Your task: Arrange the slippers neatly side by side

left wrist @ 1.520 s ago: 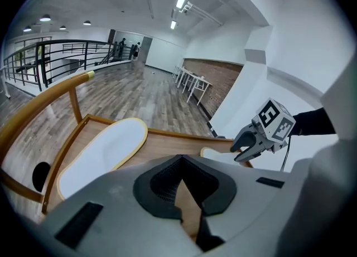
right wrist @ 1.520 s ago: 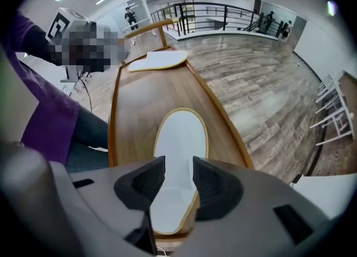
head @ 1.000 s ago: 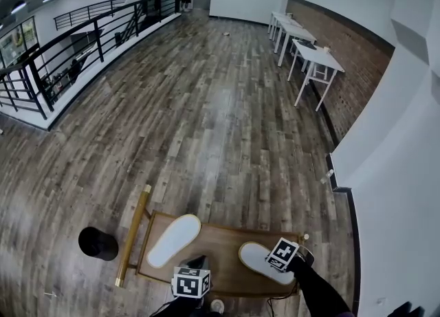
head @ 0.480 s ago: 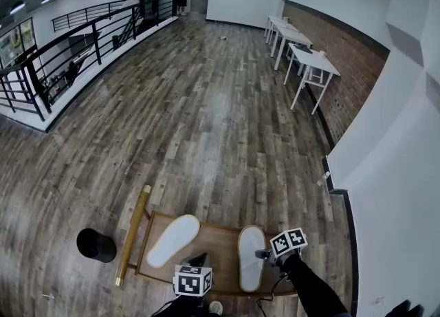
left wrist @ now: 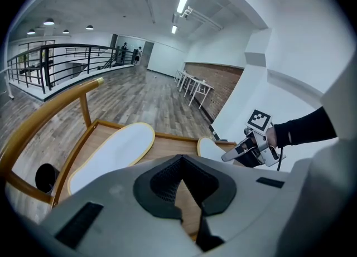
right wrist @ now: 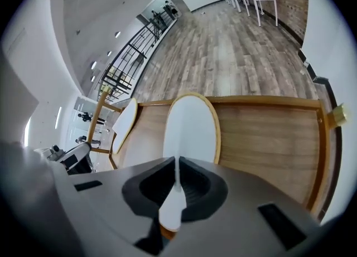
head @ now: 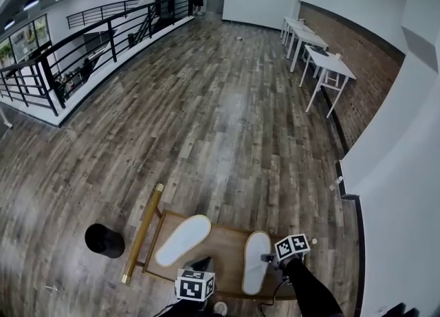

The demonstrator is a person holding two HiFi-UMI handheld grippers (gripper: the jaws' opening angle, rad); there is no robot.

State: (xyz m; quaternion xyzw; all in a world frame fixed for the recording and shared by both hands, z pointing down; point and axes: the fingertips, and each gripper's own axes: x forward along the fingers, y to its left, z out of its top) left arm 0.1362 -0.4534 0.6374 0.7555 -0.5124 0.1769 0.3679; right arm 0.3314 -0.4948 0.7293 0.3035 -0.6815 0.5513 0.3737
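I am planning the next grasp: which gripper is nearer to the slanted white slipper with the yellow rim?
Left. The left gripper hangs close beside the slanted white slipper, holding nothing; the right gripper, farther off, clamps the other white slipper's heel.

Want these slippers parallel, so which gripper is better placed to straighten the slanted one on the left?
Left. The left gripper hangs empty by the near end of the slanted slipper, while the right gripper is clamped on the edge of the other slipper.

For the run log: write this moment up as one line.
phase: aligning slippers | right gripper: shut on right slipper, near end | left gripper: shut, empty | left slipper: angled, not parallel, on wooden tray
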